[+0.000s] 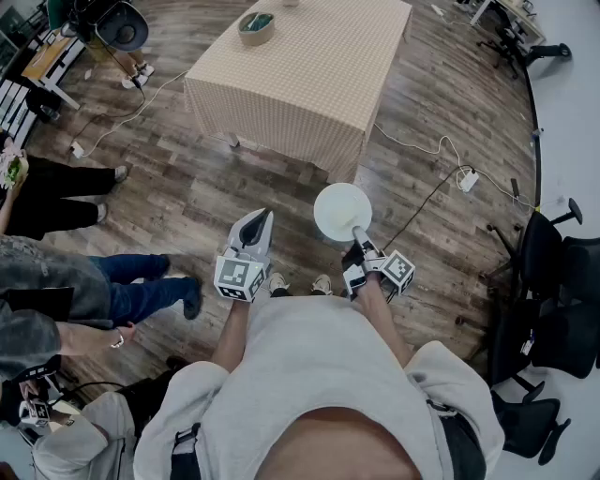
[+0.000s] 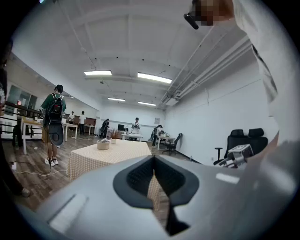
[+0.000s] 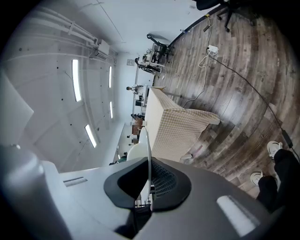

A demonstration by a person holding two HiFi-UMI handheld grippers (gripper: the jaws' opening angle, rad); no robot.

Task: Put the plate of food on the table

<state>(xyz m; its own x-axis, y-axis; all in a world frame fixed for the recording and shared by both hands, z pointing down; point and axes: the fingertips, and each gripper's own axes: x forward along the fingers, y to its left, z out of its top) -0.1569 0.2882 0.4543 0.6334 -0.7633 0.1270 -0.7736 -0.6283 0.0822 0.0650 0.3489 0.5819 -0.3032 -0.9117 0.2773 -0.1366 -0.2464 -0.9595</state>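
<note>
The right gripper (image 3: 149,161) has its jaws pressed onto the rim of the white plate (image 3: 146,140). The plate shows edge-on as a thin pale line between the two dark pads. From the head view the right gripper (image 1: 358,236) grips the near edge of the plate (image 1: 339,208), and the disc reaches away from the person, roughly level, above the wooden floor (image 1: 216,187). The left gripper (image 2: 153,159) has its jaws together at the tips with nothing between them. In the head view the left gripper (image 1: 259,223) hangs just beside the plate, apart from it.

The plate is not yet on the table (image 1: 309,75); it sits near the table's closest corner, with a strip of bare floor between. The checked cloth is mostly free, and a bowl (image 1: 256,26) stands at its far left edge. A cable (image 1: 422,202) runs across the floor to the right of the plate. Office chairs (image 1: 553,281) crowd the right side, and people (image 1: 56,197) stand on the left.
</note>
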